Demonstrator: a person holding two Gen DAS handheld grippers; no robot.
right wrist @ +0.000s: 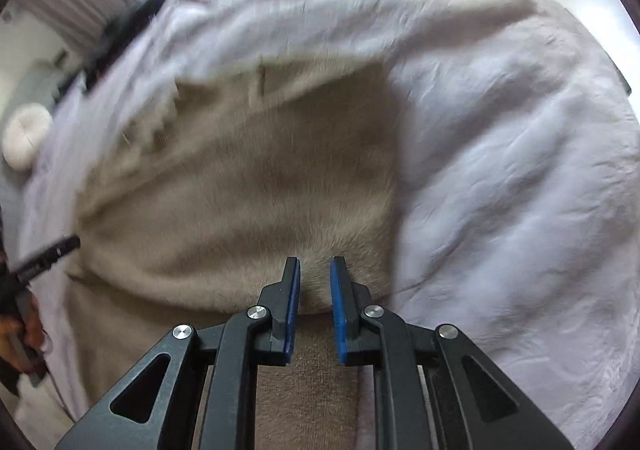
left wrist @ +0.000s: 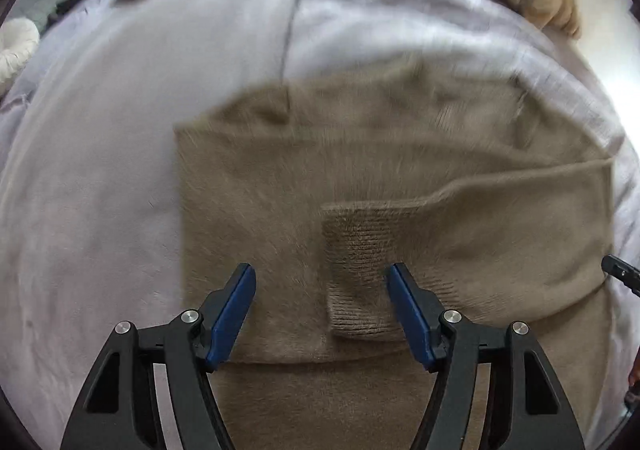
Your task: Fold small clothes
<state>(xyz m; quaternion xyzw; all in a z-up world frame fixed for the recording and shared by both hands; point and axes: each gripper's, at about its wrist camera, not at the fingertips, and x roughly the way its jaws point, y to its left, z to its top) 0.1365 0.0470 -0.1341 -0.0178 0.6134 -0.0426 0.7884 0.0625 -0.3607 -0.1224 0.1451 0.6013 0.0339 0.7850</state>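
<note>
Sweater (left wrist: 360, 170): a fuzzy tan knit, lying folded on the pale sheet (left wrist: 100, 170), under and ahead of both sets of jaws.
Cuff (left wrist: 360, 274): the ribbed sleeve end lies on top of the body panel, just ahead of the left jaws and slightly toward their right pad.
Left gripper (left wrist: 320, 274): jaws released and standing wide, nothing between them; they hover above the knit without touching it, as far as the view shows.
Right gripper (right wrist: 316, 266): jaws only a narrow gap apart, with no cloth pinched between the pads; the sweater's near edge lies directly beneath them.
Sheet: loose and creased to the right of the right jaws, smoother to the left of the left jaws.
Risk, sleeve: it rests loose on the body, so a brush from either jaw could likely drag it off the fold.
Risk, double grab: the near fold edge stacks several layers; a pinch there might take only the top one and open the fold.
Risk, sheet: the right jaws sit close to the sweater's edge, so a low pinch could catch sheet as well.
Risk, fibres: the long nap may snag on the pads and lift the knit.
Blur: both views are smeared, so exact contact cannot be told.
</note>
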